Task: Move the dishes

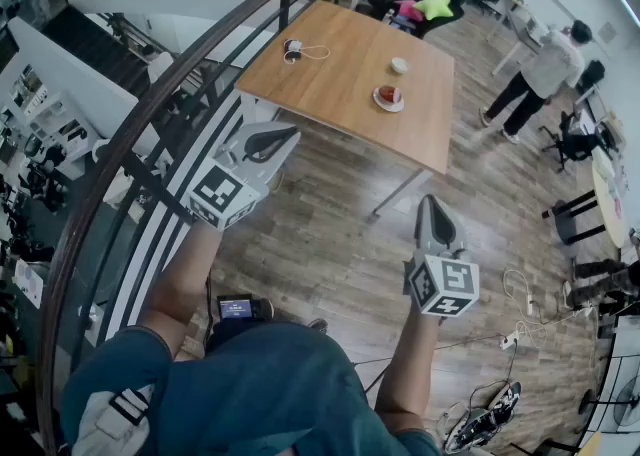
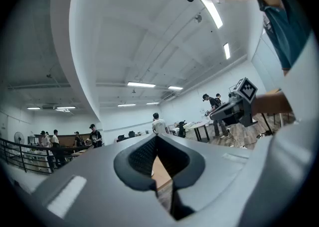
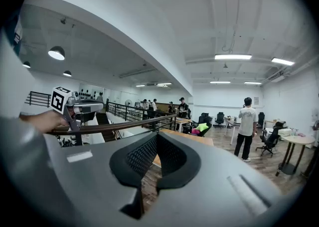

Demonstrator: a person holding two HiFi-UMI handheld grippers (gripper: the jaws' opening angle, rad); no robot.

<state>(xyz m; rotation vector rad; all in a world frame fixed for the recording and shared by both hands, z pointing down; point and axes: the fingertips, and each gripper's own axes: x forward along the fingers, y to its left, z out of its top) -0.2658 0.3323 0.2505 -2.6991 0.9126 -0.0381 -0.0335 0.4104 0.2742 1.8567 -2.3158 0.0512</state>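
A wooden table [image 1: 330,74] stands ahead of me across the floor. On it sit a small plate [image 1: 388,98] with something red on it and a little white cup [image 1: 399,65]. My left gripper [image 1: 283,135] is held in the air well short of the table's near-left corner, its jaws closed tip to tip and empty. My right gripper [image 1: 429,200] hovers over the floor, short of the table's near edge, also shut and empty. The left gripper view looks along closed jaws [image 2: 157,137] toward the room. The right gripper view has closed jaws [image 3: 157,134] with the table [image 3: 192,139] beyond.
A curved dark railing [image 1: 150,124] runs along my left with a stairwell beyond. A white cable and a small device [image 1: 293,48] lie at the table's far left. A person [image 1: 535,74] stands at right near chairs. Cables [image 1: 525,299] lie on the floor at right.
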